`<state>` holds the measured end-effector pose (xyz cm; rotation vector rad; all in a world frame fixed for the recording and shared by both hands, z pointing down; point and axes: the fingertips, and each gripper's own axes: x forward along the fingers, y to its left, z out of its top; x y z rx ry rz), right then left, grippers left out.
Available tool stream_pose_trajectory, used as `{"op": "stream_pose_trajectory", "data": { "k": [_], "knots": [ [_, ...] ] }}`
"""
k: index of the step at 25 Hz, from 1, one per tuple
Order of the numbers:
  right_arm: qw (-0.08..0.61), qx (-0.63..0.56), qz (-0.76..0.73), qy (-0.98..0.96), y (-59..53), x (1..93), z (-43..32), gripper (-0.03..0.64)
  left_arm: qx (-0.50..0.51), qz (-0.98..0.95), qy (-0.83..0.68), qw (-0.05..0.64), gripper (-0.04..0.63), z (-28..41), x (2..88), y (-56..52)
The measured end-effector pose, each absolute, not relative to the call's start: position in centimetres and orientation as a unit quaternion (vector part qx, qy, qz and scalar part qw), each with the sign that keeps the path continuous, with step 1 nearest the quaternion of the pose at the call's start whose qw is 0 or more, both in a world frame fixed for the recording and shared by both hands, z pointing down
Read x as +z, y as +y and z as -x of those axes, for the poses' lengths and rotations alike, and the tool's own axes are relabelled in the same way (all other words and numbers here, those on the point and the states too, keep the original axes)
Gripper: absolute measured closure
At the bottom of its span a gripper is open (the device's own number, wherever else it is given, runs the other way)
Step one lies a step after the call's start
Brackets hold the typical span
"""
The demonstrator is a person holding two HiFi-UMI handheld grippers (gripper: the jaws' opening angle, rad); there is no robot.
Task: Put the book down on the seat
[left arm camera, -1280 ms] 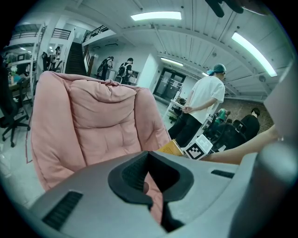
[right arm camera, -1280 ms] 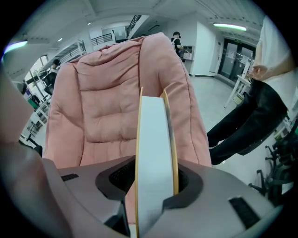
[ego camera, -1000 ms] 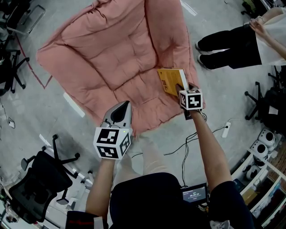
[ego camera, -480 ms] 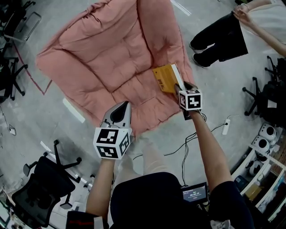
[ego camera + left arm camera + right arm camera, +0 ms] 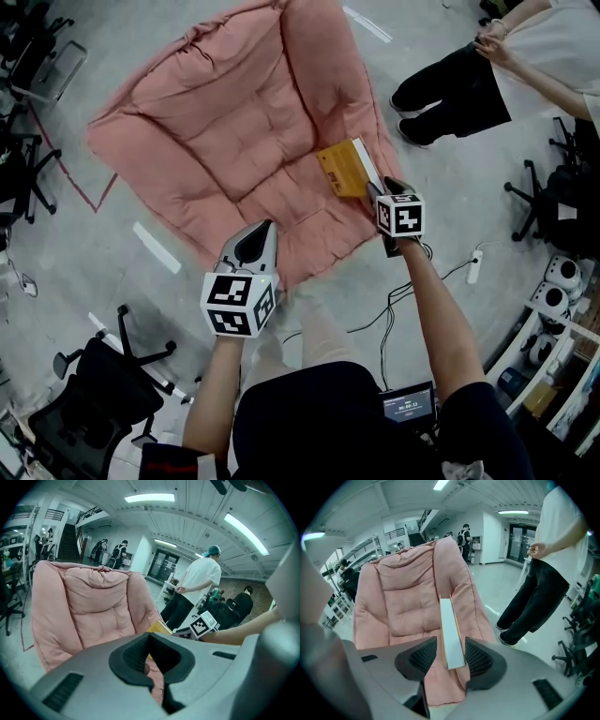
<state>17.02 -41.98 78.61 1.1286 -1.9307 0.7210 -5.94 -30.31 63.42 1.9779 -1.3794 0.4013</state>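
The pink padded seat [image 5: 234,122] lies spread on the floor. A yellow-covered book [image 5: 345,169] rests on edge at its right side. In the right gripper view the book's white page edge [image 5: 451,630] runs between the jaws of my right gripper [image 5: 451,656]. The jaws have just been opening, and a gap shows beside the left pad, so nothing presses on the book. From above, that gripper [image 5: 377,190] hovers at the book's near end. My left gripper [image 5: 265,225] hangs shut and empty over the seat's front edge. Past its jaws [image 5: 152,660] I see the seat [image 5: 89,606] and the book [image 5: 158,629].
A person in dark trousers [image 5: 469,75] stands right of the seat. Office chairs stand at lower left [image 5: 94,394] and far left [image 5: 19,159]. A power strip [image 5: 473,270] and cables lie on the floor at right. More chairs crowd the right edge [image 5: 553,197].
My right gripper has lifted and drawn back a little from the book, which stays on the seat. The left gripper has risen slightly. The standing person has shifted.
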Motion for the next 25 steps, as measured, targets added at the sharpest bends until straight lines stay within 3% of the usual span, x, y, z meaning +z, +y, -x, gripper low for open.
{"op": "stream_pose_trajectory", "data": {
  "k": [11, 25],
  "knots": [
    [0.357, 0.274, -0.45, -0.771, -39.5, 74.6, -15.9, 0.437, 0.148, -0.772, -0.523, 0.329, 0.595, 5.3, 61.1, -28.6],
    [0.283, 0.23, -0.479, -0.798, -36.4, 64.5, -14.7, 0.566, 0.137, -0.792, -0.522, 0.285, 0.595, 5.4, 56.1, -25.6]
  ]
}}
